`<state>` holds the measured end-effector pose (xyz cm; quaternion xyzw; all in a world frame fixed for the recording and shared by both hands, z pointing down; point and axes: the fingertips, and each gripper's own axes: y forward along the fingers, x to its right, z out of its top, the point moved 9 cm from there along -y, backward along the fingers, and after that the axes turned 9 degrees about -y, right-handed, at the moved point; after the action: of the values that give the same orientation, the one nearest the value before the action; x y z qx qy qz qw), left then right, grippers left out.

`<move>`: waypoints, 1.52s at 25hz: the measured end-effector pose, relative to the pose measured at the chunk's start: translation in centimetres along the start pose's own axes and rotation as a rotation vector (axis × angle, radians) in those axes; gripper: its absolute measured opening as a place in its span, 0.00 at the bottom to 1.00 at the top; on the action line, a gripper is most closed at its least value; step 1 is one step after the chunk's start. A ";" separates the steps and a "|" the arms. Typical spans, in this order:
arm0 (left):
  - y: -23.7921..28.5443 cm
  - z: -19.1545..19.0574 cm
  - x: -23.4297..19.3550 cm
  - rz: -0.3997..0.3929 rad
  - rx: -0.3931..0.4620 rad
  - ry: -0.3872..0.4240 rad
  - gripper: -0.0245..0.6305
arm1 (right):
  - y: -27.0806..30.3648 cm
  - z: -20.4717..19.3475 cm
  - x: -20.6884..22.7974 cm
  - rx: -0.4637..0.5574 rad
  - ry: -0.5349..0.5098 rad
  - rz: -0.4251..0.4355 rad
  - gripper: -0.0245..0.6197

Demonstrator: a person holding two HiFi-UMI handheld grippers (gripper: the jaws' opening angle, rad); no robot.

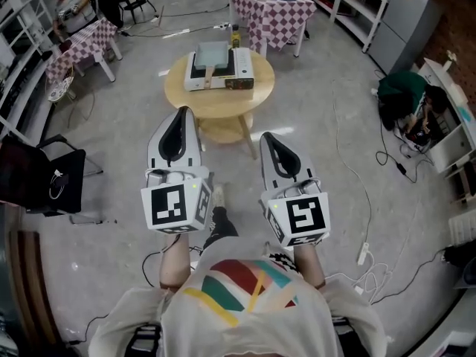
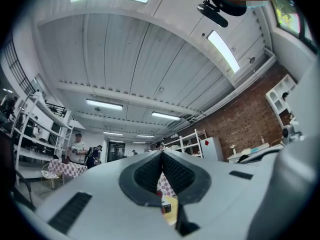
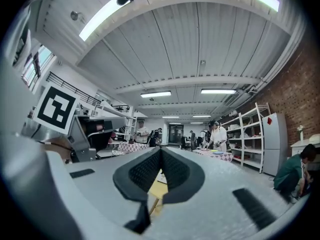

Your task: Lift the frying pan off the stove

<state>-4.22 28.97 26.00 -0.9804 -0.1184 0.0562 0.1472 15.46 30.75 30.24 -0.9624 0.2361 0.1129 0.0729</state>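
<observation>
A square grey frying pan [image 1: 212,53] rests on a white portable stove [image 1: 242,71], its handle pointing toward me. The stove stands on a round wooden table [image 1: 220,101] a short way ahead on the floor. My left gripper [image 1: 181,111] and right gripper [image 1: 265,136] are held side by side in front of my chest, well short of the table and pointing at it. Both are shut with nothing between the pads. In the left gripper view the jaws [image 2: 161,154] meet at the tip; the right gripper view shows its jaws [image 3: 160,150] meeting the same way.
A small bottle [image 1: 236,36] stands at the table's far edge. Checkered tables [image 1: 271,10] stand behind and at the far left [image 1: 80,44]. A black chair [image 1: 46,175] is on my left. Cables [image 1: 372,199] run over the floor at right, near a crouching person [image 1: 405,99].
</observation>
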 end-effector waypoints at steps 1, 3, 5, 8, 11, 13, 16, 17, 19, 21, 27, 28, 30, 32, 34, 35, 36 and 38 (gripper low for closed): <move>0.3 -0.1 -0.3 0.000 -0.003 -0.002 0.05 | 0.3 -0.2 -0.1 -0.006 0.004 0.000 0.04; 0.8 -0.4 -0.9 -0.001 -0.015 -0.002 0.05 | 1.0 -0.6 -0.3 -0.023 -0.003 0.002 0.04; 1.5 -1.0 -1.4 -0.002 -0.021 -0.001 0.05 | 2.1 -1.0 -0.2 -0.031 -0.018 0.002 0.04; 2.9 -1.6 -2.4 -0.004 -0.013 -0.008 0.05 | 4.2 -1.4 0.0 -0.027 -0.018 0.007 0.04; 4.0 -2.5 -4.1 0.017 -0.028 -0.025 0.05 | 6.7 -2.2 -0.3 -0.036 -0.022 0.025 0.04; 5.2 -3.5 -5.3 0.024 -0.041 -0.041 0.05 | 8.7 -2.7 -0.4 -0.044 -0.047 0.035 0.04; 8.0 -4.9 -6.7 0.016 -0.046 -0.063 0.05 | 11.7 -2.6 0.3 -0.039 -0.086 0.028 0.04; 9.1 -5.3 -7.1 0.010 -0.046 -0.069 0.05 | 12.6 -2.6 0.7 -0.037 -0.091 0.022 0.04; 11.4 -5.9 -7.8 -0.005 -0.044 -0.075 0.05 | 14.7 -2.9 1.4 -0.041 -0.091 0.005 0.04; 13.6 -6.3 -8.5 -0.016 -0.051 -0.074 0.05 | 16.9 -3.2 2.1 -0.046 -0.087 -0.014 0.04; 20.9 -7.4 -11.7 -0.021 -0.074 -0.045 0.05 | 24.7 -3.6 5.2 -0.078 -0.062 -0.046 0.04; 22.3 -7.4 -12.4 -0.025 -0.067 -0.063 0.05 | 26.1 -3.5 5.7 -0.075 -0.055 -0.051 0.04; 25.1 -7.4 -14.0 -0.037 -0.057 -0.108 0.05 | 29.1 -3.3 6.7 -0.065 -0.063 -0.060 0.04; 27.7 -7.4 -15.6 -0.045 -0.056 -0.119 0.05 | 32.0 -3.1 7.4 -0.064 -0.066 -0.069 0.04; 30.0 -7.4 -17.0 -0.048 -0.055 -0.100 0.05 | 34.7 -2.8 7.9 -0.051 -0.043 -0.074 0.04; 31.1 -7.5 -17.6 -0.055 -0.054 -0.091 0.05 | 35.9 -2.5 8.2 -0.031 -0.028 -0.074 0.04; 32.1 -7.6 -18.2 -0.069 -0.055 -0.082 0.05 | 37.1 -2.1 8.5 -0.004 -0.008 -0.072 0.04; 33.9 -8.0 -19.4 -0.113 -0.068 -0.051 0.05 | 39.4 -1.2 9.0 0.046 0.024 -0.066 0.04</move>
<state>-14.48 -9.51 24.86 -0.9748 -0.1793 0.0690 0.1139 4.87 -8.04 25.70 -0.9690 0.2076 0.0933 0.0958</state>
